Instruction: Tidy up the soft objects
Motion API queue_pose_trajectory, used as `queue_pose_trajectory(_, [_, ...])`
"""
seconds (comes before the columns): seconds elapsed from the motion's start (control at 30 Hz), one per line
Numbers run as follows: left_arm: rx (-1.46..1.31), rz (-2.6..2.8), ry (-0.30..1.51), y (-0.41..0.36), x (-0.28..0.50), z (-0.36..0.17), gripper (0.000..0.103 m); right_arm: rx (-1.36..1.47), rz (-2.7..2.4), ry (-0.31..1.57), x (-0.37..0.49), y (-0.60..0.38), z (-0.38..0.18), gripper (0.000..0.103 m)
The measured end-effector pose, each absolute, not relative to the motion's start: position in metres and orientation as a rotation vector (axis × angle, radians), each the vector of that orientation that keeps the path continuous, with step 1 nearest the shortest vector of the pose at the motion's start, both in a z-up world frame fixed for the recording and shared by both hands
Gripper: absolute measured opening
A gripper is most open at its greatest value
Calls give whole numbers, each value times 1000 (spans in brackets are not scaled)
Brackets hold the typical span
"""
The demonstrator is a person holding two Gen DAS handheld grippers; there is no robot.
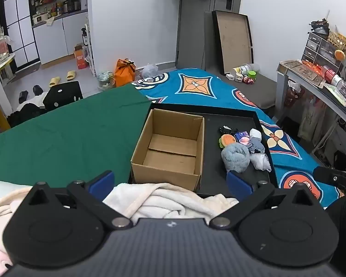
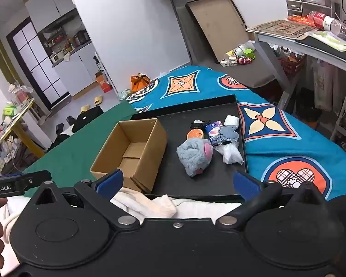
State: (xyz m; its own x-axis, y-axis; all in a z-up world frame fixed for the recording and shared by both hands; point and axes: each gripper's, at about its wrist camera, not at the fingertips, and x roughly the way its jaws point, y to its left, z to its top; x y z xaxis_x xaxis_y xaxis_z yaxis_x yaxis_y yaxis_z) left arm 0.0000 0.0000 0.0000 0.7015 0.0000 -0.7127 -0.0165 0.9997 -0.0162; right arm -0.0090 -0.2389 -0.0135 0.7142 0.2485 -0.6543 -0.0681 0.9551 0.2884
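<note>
An empty cardboard box point(image 1: 170, 147) point(image 2: 131, 147) stands in the left part of a black tray point(image 1: 212, 161) point(image 2: 196, 184) on the bed. Right of it lies a heap of soft things: a blue-grey plush point(image 1: 235, 157) point(image 2: 195, 155), an orange plush point(image 1: 228, 139) point(image 2: 195, 134), a grey cloth point(image 1: 256, 145) point(image 2: 228, 135), a white bundle point(image 1: 261, 161) point(image 2: 231, 153) and a small blue packet point(image 1: 241, 136) point(image 2: 213, 125). My left gripper point(image 1: 170, 183) is open and empty, held short of the box. My right gripper point(image 2: 177, 182) is open and empty, short of the tray's near edge.
A cream towel point(image 1: 163, 198) point(image 2: 147, 202) lies under both grippers at the tray's near edge. Green cloth point(image 1: 69, 138) covers the bed on the left, a blue patterned blanket point(image 1: 196, 85) point(image 2: 276, 143) the right. A desk point(image 1: 323, 87) stands at the right. The other gripper point(image 2: 16, 183) shows at left.
</note>
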Motion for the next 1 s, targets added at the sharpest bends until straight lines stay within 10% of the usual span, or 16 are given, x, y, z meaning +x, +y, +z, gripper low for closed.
queue_pose_trajectory(1.0, [-31, -4, 790, -1, -21, 13, 102, 178, 199, 730, -33, -225, 6, 103])
